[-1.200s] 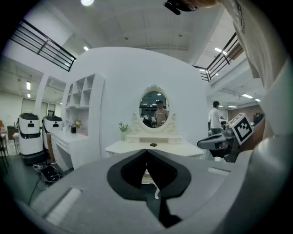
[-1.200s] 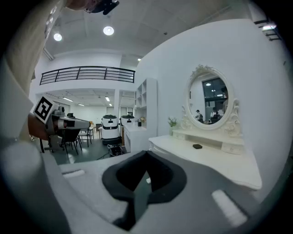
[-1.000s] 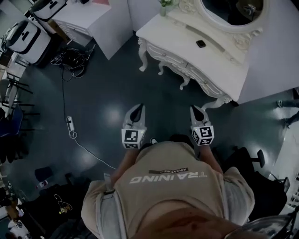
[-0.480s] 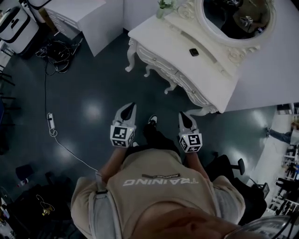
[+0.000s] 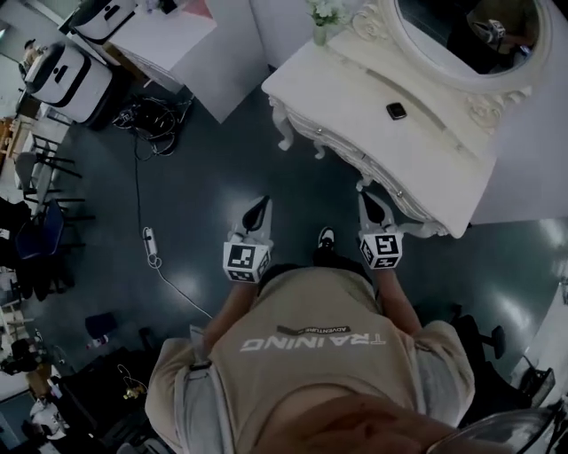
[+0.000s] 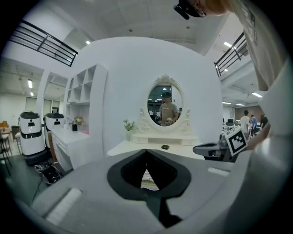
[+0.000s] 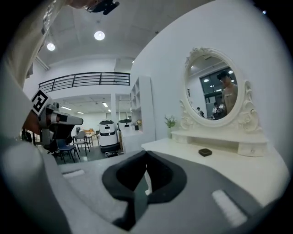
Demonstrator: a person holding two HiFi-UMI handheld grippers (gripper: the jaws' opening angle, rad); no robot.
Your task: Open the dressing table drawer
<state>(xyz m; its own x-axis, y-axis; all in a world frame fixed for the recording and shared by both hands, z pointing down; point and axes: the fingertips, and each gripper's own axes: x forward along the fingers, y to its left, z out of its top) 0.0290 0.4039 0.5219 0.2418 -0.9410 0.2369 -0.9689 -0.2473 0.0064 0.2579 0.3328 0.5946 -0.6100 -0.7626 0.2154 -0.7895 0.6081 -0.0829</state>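
Observation:
The white dressing table (image 5: 355, 97) with its oval mirror (image 5: 470, 35) stands at the upper right of the head view. Its carved drawer front (image 5: 346, 146) runs along the near edge and looks closed. A small black object (image 5: 396, 111) lies on top. My right gripper (image 5: 366, 199) is shut and empty, its tip just short of the table's front edge. My left gripper (image 5: 260, 206) hangs over the floor to the left of the table, also shut and empty. In the left gripper view the table (image 6: 137, 147) lies straight ahead beyond the closed tips (image 6: 146, 151). The right gripper (image 7: 146, 153) looks across the tabletop (image 7: 219, 160).
A vase of flowers (image 5: 321, 18) stands on the table's far corner. A white cabinet (image 5: 191, 44) and white machines (image 5: 62, 75) stand at the upper left. Cables (image 5: 151, 115) and a power strip (image 5: 151, 244) lie on the dark floor. Chairs (image 5: 35, 230) line the left.
The person has stepped toward the dressing table, and both grippers have come closer to its front edge. Both stay shut.

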